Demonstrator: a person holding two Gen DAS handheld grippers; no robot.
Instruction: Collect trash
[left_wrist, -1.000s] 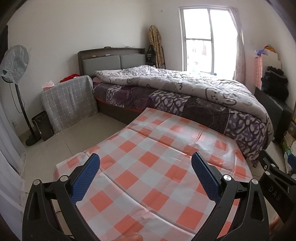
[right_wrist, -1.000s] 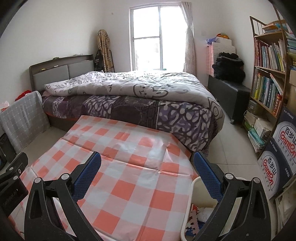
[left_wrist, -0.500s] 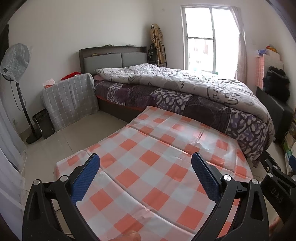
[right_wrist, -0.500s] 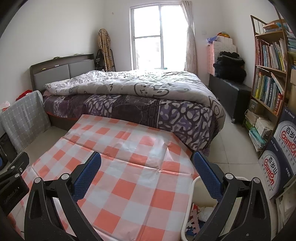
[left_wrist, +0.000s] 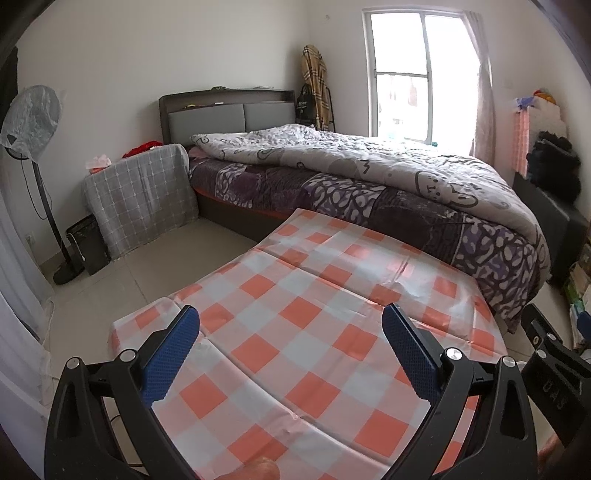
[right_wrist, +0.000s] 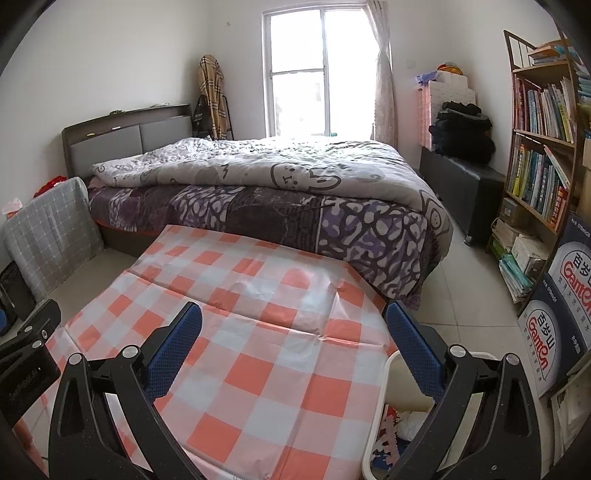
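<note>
Left gripper (left_wrist: 290, 341): jaws spread wide, blue pads (left_wrist: 171, 355) facing inward, nothing between them. Right gripper (right_wrist: 293, 341): same wide spread, empty. Each sits beside the other, level, both pointing forward.

My white bin (right_wrist: 384, 373), beside the checked tabletop (right_wrist: 258, 332), is half hidden behind my right gripper (right_wrist: 291, 343); the scraps inside (right_wrist: 388, 435) are too jumbled to identify. At the left view's bottom edge, a pinkish shape (left_wrist: 258, 470) is cut off and unidentifiable.
</note>
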